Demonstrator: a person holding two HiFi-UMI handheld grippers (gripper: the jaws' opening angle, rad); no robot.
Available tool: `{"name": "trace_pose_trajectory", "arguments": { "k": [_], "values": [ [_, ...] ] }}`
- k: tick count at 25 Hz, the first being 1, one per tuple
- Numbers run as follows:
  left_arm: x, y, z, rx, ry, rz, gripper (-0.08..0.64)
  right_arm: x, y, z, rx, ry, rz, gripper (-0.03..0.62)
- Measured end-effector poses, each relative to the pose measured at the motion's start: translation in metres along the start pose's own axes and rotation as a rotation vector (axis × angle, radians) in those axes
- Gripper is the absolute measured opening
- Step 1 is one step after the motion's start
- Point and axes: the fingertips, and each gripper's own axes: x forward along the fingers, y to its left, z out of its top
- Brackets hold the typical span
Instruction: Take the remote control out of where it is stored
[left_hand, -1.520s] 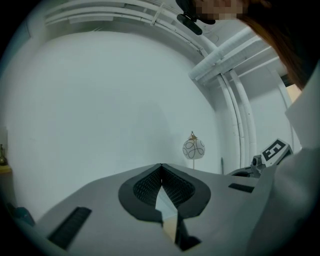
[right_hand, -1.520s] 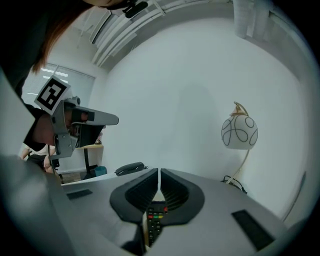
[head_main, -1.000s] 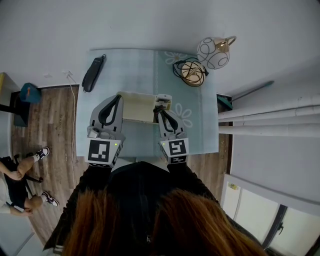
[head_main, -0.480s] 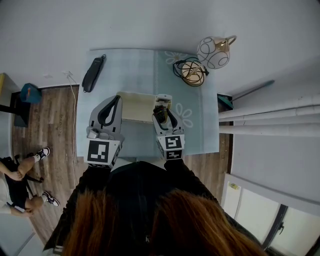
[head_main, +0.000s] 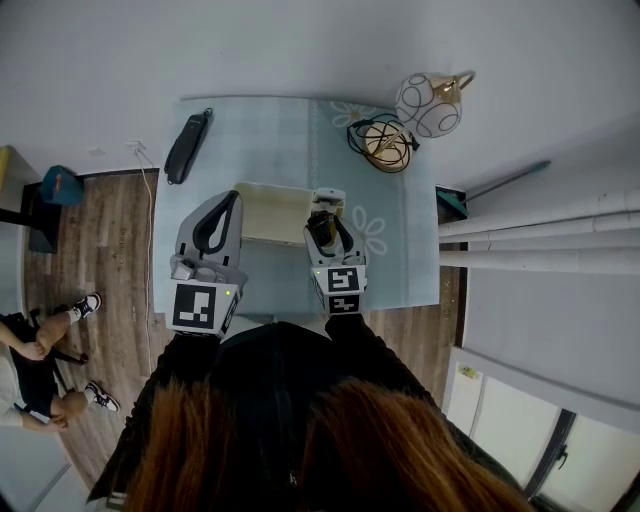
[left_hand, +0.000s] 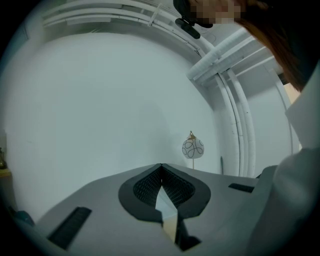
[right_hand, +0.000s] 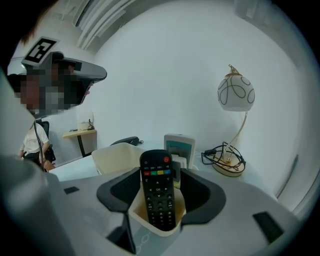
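Head view steeply down on table, gripper views forward, low (all share globe lamp).

Globe lamp at table's far right corner, cable coiled at its base, black object far left

The front wall of the holder hid the lower end of the remote control from me, and that control covered part of the white remote behind. I couldn't read its button labels: too small.
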Motion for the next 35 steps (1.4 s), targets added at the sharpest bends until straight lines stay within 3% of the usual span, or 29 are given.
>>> {"name": "trace_pose_trajectory", "arguments": {
  "k": [27, 35],
  "values": [
    [0.003, 0.003, -0.005, -0.013, 0.014, 0.000, 0.005, -0.003, 0.006, 0.007, -0.034, -0.019, 0.015, 0.207],
    [0.003, 0.008, -0.006, -0.016, 0.016, 0.021, 0.005, -0.019, 0.004, 0.033, -0.028, -0.084, 0.020, 0.206]
  ]
}}
